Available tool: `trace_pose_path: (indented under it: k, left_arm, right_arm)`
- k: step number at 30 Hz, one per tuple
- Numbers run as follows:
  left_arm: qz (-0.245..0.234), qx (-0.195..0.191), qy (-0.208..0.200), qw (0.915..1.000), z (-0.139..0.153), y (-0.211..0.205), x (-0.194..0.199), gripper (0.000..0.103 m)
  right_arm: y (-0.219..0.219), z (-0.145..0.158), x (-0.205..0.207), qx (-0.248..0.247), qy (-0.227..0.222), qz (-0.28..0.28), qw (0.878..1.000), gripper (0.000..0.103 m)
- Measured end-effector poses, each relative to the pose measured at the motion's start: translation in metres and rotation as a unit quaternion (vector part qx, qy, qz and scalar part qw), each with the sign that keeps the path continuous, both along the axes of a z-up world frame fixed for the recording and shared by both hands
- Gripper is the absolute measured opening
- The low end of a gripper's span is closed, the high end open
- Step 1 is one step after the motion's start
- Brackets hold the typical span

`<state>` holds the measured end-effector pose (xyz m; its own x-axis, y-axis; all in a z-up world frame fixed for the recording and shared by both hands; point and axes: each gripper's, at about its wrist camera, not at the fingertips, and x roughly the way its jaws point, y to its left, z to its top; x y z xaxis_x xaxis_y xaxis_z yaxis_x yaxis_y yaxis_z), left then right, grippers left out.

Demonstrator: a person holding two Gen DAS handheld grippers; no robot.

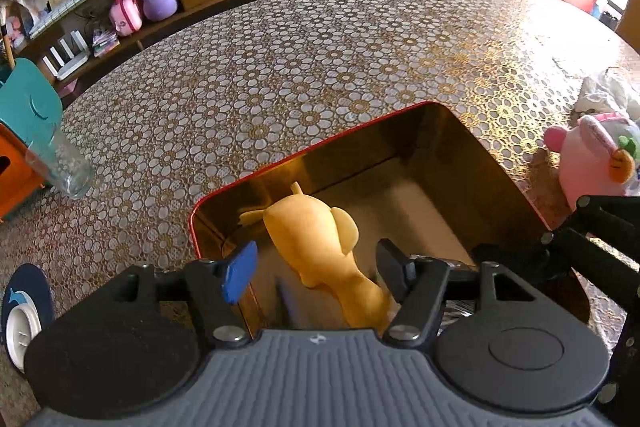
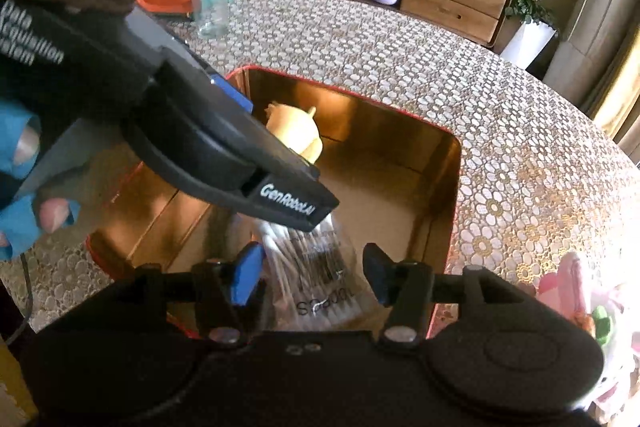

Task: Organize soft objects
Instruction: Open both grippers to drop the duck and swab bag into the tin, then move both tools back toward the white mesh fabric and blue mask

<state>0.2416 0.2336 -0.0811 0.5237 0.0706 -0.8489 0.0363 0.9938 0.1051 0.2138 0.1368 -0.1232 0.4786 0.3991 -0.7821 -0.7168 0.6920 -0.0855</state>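
table (image 1: 320, 59) w/ a gold-and-white flower-lace cover | red-rimmed tin box (image 1: 304, 151) sits near the front | clear glass (image 1: 66, 167) off at the left edge | pink plush (image 1: 592, 159) and something white crumpled (image 1: 608, 91) on the right

Yellow toy (image 1: 320, 247), red-rimmed tin (image 1: 360, 125) (gold inside).

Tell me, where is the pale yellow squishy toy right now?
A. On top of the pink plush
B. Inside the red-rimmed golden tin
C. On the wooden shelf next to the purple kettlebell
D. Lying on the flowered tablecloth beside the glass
B: the yellow toy lies within the walls of the golden tin, in front of the open left gripper, and the right wrist view shows it there too.
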Motion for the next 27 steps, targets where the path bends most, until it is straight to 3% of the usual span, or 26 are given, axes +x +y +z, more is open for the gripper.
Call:
trace_pose_path:
  k: [21,27]
  left_arm:
    - [0.002,-0.008,-0.069,0.9976,0.07,-0.021,-0.059,0.066]
    - [-0.016,-0.009,-0.091,0.9957,0.09,-0.041,-0.081,0.066]
  right_arm:
    - [-0.075,0.07,-0.037,0.111,-0.009,-0.034,0.993,0.072]
    - [-0.1,0.088,-0.052,0.141,-0.017,-0.042,0.989,0.072]
